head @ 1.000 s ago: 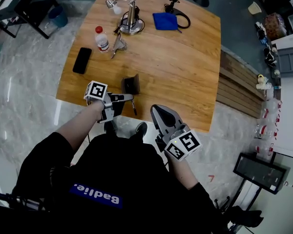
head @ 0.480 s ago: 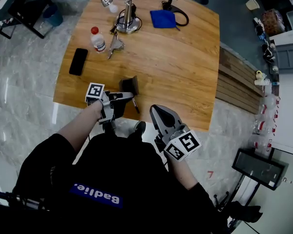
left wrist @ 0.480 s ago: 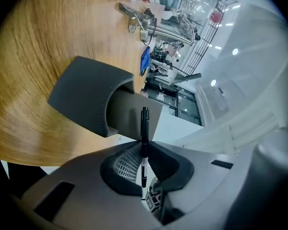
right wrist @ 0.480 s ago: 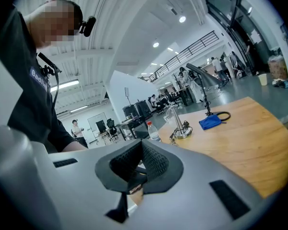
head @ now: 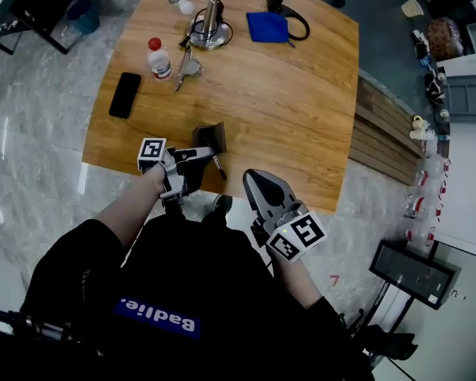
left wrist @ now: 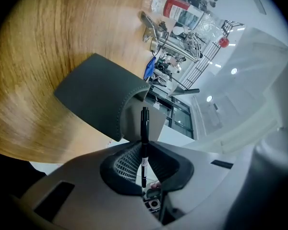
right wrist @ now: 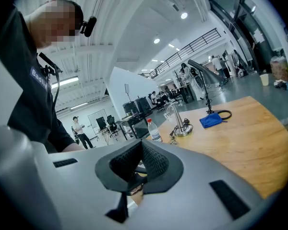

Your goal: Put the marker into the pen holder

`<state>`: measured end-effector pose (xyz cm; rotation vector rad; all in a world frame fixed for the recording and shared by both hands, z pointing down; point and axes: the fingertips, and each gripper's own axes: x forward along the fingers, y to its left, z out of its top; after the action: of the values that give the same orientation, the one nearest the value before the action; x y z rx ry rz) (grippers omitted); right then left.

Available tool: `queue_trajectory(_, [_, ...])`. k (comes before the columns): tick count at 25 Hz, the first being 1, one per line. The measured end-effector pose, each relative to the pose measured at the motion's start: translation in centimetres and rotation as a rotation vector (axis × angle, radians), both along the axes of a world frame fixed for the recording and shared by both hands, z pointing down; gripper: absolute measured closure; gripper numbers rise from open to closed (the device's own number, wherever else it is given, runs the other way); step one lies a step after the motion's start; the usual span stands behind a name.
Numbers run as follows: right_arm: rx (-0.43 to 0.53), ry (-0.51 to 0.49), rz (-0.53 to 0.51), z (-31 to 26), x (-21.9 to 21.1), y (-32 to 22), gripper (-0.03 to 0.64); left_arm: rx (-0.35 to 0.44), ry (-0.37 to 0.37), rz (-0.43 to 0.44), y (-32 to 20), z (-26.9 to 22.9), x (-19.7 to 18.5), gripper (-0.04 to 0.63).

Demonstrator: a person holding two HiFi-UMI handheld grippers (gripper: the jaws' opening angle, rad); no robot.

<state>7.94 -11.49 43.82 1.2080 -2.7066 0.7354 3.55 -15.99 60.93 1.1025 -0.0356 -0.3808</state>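
Head view: left gripper (head: 205,158) is at the near edge of the table (head: 301,117), jaws clamped on the marker (head: 216,167). The marker's long axis is slanted, its free end pointing near and a bit right, off the table edge. The holder (head: 212,136) stands just far of the jaw tips, very close, and I cannot tell whether they touch. The right gripper (head: 258,182) is nearer the person and right of the holder, off the table, so the left is clearly the closer one. A phone (head: 124,95), bottle (head: 159,59), metal stand (head: 209,27) and blue cloth (head: 268,27) sit far on the table, well apart from the holder.

Left gripper view: left gripper (left wrist: 143,150) is closed tight on the marker (left wrist: 145,126), which runs straight up the frame between the pads. Its upper end overlaps the mouth of the holder (left wrist: 98,92), which is dead ahead and slightly left. What shows of the holder's inside looks empty, but the bottom is not visible. Judgement: the marker is not yet inside, and the move needs the marker's end lined up over the mouth, then lowered and released.

Right gripper view: right gripper (right wrist: 141,150) has its jaws together with nothing between them, idle. The table (right wrist: 240,143), bottle (right wrist: 152,130), stand (right wrist: 181,123) and cloth (right wrist: 210,120) show far off. The holder is not seen here.
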Motion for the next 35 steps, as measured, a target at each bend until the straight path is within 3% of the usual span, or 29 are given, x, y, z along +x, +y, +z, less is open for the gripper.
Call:
queue_trajectory(5, [-0.008,0.011,0.013,0.0,0.2,0.0,0.611,-0.033,0.010,0.015,0.3,0.2,0.0,0.549])
queue_trajectory(11, [-0.005,0.016,0.034,0.0,0.4,-0.1,0.611,-0.026,-0.035,0.055,0.6,1.1,-0.1,0.549])
queue_trajectory(23, [0.007,0.002,0.076,-0.4,0.1,-0.8,0.611,-0.043,0.022,0.050,-0.1,0.0,-0.4,0.548])
queue_trajectory(35, [0.013,-0.023,0.098,-0.8,0.1,-0.9,0.611,-0.193,0.078,0.011,0.9,0.4,0.2,0.549])
